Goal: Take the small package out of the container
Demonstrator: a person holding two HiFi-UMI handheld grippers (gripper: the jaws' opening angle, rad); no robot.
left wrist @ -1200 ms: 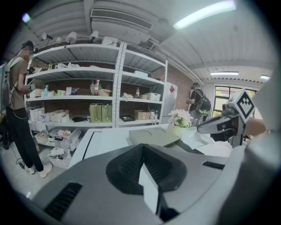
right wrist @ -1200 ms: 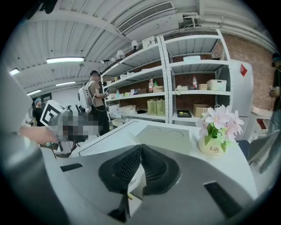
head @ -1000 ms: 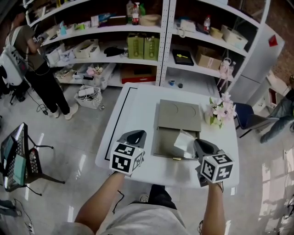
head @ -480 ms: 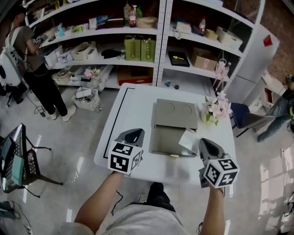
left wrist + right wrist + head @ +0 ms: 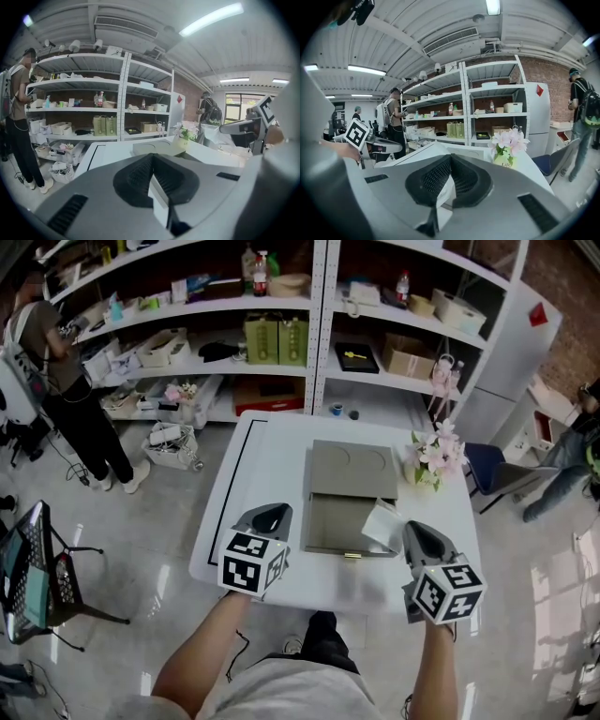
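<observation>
An open grey container (image 5: pixel 328 521) lies in the middle of the white table (image 5: pixel 262 456), its lid (image 5: pixel 349 470) folded back toward the shelves. My right gripper (image 5: pixel 408 532) is shut on the small white package (image 5: pixel 382 524), which hangs over the container's right edge. In the right gripper view a white corner of the package (image 5: pixel 446 192) shows between the closed pads of that gripper (image 5: pixel 450 161). My left gripper (image 5: pixel 270 517) hovers left of the container, shut, with nothing in it. In its own view the left gripper (image 5: pixel 152 161) looks toward the container (image 5: pixel 154 146).
A pot of pink flowers (image 5: pixel 429 457) stands at the table's right, close to the lid. Stocked shelves (image 5: pixel 319 324) rise behind the table. A person (image 5: pixel 56 362) stands at the far left, a blue chair (image 5: pixel 487 470) to the right, a black chair (image 5: pixel 37 559) on the left.
The right gripper has carried the package to the right, from inside the container to over its right edge. The left gripper has barely moved.
</observation>
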